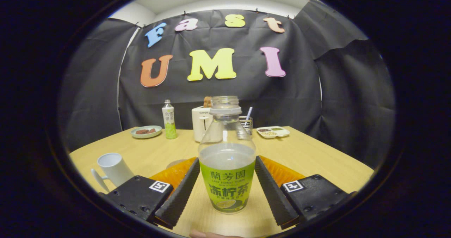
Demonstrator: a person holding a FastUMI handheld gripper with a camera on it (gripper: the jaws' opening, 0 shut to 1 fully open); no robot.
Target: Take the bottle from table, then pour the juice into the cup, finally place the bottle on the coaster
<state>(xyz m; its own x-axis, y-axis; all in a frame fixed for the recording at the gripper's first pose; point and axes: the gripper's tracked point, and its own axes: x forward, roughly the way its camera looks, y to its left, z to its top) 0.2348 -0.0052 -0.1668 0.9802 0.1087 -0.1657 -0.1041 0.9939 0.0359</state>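
A clear, uncapped bottle (227, 167) with a green label stands upright between my fingers, about half full of pale juice. My gripper (227, 159) is shut on the bottle, one fingertip (193, 167) against each side at the top of the label. A white cup (114, 168) with a handle stands on the wooden table (310, 153), to the left of my left finger. A small grey round coaster (175, 163) peeks out just beyond the left fingertip, mostly hidden by it.
Along the far edge of the table stand a second capped bottle (169, 120), a plate with food (146, 131), a white toaster (201, 123), a wire holder with a straw (246, 124) and a divided dish (273, 131). A person's fingertip (208, 234) shows below the bottle.
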